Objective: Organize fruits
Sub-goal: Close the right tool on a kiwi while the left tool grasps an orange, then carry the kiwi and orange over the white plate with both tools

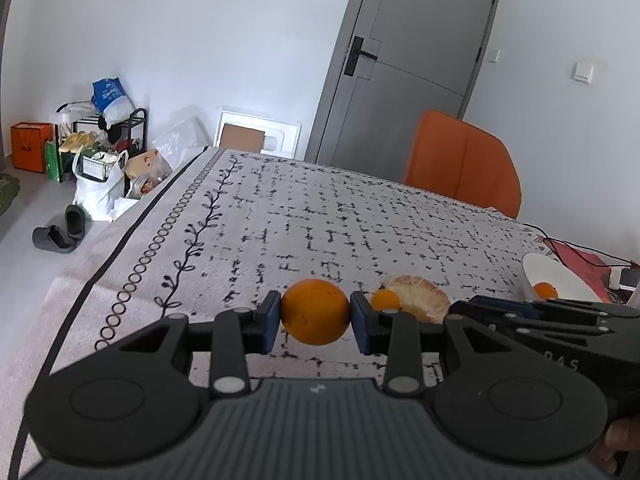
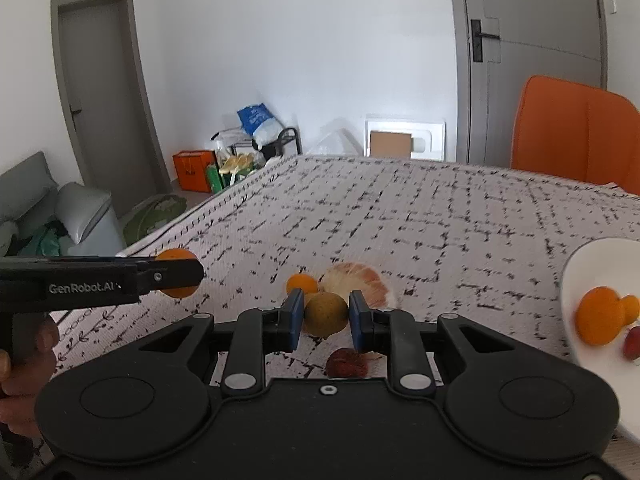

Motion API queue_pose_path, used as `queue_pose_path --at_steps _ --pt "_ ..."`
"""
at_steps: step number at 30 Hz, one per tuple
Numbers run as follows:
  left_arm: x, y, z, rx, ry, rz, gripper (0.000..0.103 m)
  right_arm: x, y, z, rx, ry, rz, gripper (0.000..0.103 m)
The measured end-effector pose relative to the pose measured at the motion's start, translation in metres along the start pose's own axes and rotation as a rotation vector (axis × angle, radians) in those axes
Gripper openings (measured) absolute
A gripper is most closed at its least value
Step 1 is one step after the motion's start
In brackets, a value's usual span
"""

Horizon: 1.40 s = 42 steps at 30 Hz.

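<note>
An orange point(image 1: 315, 312) is held clear of the patterned tablecloth point(image 1: 320, 216) between the blue pads of the left gripper point(image 1: 315, 318), the jaws partly closed and pressing on the fruit from both sides. In the right wrist view the same gripper is seen side-on at the left edge, gripped by a hand point(image 2: 24, 356), with the orange showing above and below its black finger.

A yellow-green round fruit point(image 2: 325, 314) is clamped by the right gripper point(image 2: 323, 320), its jaws drawn in as far as the fruit allows. What kind of fruit it is cannot be made out with certainty, as the picture is soft there.

Just behind it on the cloth, a small orange point(image 2: 302, 283) is seen beside a peeled pomelo piece point(image 2: 360, 286). A dark red dried fruit point(image 2: 346, 363) lies on the cloth beneath the right gripper's fingers.

At the right edge, a white plate point(image 2: 580, 264) is shown carrying two orange fruits point(image 2: 600, 316) and a reddish one point(image 2: 632, 343). An orange chair point(image 1: 464, 160) is drawn up at the far side of the table, before a grey door point(image 1: 416, 60).
</note>
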<state>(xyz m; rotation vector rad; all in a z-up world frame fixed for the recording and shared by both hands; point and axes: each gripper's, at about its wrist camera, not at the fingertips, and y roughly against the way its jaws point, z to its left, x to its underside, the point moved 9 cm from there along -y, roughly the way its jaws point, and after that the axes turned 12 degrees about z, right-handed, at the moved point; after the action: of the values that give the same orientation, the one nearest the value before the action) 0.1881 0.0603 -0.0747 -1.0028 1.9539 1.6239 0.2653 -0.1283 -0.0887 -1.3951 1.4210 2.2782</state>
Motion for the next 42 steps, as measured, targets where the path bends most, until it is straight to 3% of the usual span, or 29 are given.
queue_pose_path --at_steps 23,42 --pt "-0.006 0.003 -0.083 0.071 -0.126 -0.023 0.036 0.010 0.067 -0.060 0.035 -0.106 -0.131 0.022" --pt "0.002 -0.013 -0.153 0.136 -0.223 0.000 0.036 0.044 0.102 -0.127 0.133 -0.221 -0.158 0.022"
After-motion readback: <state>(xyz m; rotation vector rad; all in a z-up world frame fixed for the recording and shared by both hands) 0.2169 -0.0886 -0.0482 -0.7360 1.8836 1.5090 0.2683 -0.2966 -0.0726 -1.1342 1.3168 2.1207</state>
